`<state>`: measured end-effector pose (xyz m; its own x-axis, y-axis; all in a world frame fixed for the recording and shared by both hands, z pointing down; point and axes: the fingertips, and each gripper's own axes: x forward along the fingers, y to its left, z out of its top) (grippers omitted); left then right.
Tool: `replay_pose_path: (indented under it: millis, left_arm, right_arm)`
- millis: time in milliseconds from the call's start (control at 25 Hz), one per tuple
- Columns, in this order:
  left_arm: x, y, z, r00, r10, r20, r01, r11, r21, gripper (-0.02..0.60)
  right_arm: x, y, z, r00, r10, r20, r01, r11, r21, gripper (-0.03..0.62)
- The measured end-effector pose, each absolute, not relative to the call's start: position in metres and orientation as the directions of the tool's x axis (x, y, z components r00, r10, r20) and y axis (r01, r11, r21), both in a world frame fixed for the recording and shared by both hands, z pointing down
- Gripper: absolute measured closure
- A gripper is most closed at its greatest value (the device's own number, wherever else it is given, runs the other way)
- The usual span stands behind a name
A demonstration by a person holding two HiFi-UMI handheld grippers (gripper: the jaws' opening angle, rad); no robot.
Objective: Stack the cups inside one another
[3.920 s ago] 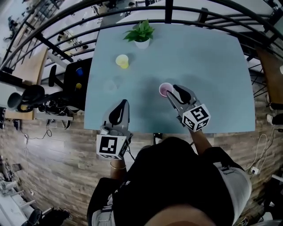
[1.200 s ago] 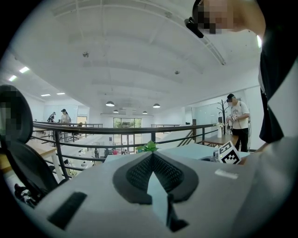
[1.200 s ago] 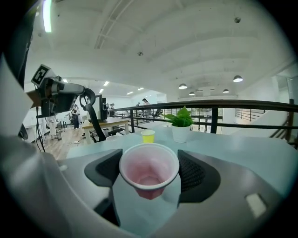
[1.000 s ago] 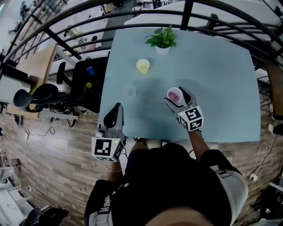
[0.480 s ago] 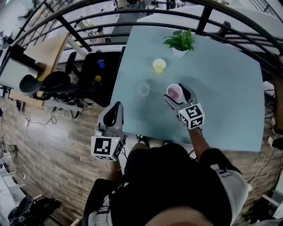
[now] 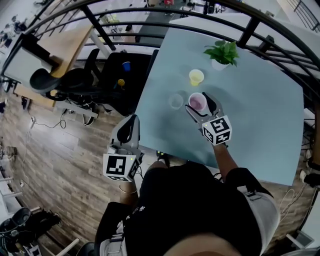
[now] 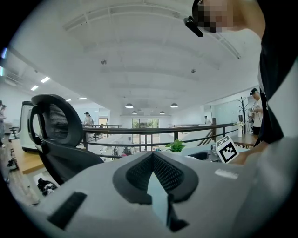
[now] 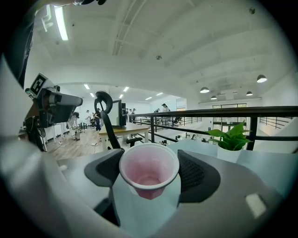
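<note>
A pink cup (image 6: 197, 101) sits upright between the pads of my right gripper (image 6: 199, 106), which is shut on it over the pale blue table (image 6: 250, 125). In the right gripper view the pink cup (image 8: 149, 167) fills the gap of the right gripper (image 8: 149, 173), both pads against its wall. A yellow cup (image 6: 196, 77) stands just beyond it, and a clear cup (image 6: 175, 101) stands just to its left. My left gripper (image 6: 130, 127) hangs beside the table's near left edge, shut and holding nothing; its tips meet in the left gripper view (image 7: 152, 155).
A potted plant (image 6: 222, 52) stands at the table's far side, beyond the yellow cup. A black railing (image 6: 125, 10) curves round behind the table. A black office chair (image 6: 75, 82) and desks stand on the wooden floor to the left.
My right gripper has carried the pink cup leftward across the table, close to the yellow and clear cups. The left gripper has drifted left to the table's edge.
</note>
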<state>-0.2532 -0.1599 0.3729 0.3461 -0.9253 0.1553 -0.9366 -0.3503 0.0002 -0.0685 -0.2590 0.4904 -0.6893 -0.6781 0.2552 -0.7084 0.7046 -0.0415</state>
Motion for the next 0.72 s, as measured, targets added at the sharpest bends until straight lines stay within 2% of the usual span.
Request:
replay_pose_path:
  millis: [720]
  left_arm:
    - [-0.310,-0.154,0.379,0.250,-0.957,0.149,-0.968,-0.250,0.022,0.589]
  right_arm:
    - [-0.135,-0.273,0.495,-0.752,-0.603,0.267,-0.631,0.775,-0.026,0.227]
